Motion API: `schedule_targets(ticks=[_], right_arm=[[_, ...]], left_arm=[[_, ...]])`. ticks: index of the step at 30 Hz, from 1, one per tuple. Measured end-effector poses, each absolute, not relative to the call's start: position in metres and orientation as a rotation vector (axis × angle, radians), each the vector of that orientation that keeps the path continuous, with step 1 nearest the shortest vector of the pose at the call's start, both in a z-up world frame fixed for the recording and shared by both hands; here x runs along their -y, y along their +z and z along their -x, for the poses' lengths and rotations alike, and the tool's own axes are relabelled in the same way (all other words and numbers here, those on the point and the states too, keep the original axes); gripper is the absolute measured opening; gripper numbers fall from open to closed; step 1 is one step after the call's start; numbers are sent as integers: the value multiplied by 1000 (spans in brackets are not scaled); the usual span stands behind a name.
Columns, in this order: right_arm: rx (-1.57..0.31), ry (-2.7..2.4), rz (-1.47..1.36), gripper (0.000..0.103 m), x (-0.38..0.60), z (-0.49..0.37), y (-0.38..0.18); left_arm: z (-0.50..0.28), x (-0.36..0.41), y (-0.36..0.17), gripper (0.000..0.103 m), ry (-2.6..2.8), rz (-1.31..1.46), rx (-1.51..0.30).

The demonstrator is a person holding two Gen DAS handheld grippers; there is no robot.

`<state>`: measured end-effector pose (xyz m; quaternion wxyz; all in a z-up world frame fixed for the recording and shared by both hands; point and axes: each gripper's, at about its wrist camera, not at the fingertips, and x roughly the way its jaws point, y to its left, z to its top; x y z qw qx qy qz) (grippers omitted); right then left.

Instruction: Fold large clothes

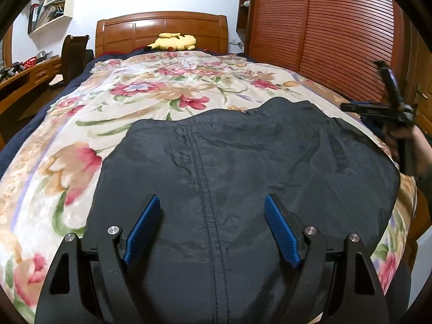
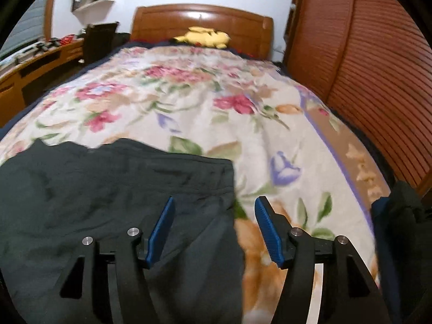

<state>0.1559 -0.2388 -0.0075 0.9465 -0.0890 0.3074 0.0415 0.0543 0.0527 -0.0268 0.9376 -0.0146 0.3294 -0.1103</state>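
Observation:
A large black garment with a stitched centre seam lies spread flat on the floral blanket. My left gripper is open and empty, hovering over the garment's near part, its jaws on either side of the seam. My right gripper is open and empty above the garment's right edge; its left pad is over the cloth, its right pad over the blanket. The right gripper also shows in the left wrist view, raised at the garment's far right side.
A yellow plush toy lies by the wooden headboard. A slatted wooden wardrobe stands along the bed's right side. A desk and dark chair stand at the left. Dark cloth hangs at the right edge.

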Motion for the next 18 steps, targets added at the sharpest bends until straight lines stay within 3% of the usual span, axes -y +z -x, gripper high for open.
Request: schedule_targets(ticks=[11,18], right_arm=[[-664,250,185,63,209,-64,-55],[-623,219,137,62,220,-15,-54]], left_arm=[[-56,-48,-35,80,-208,9,-693],[-60,-50,-39,80,-206,15,-710]])
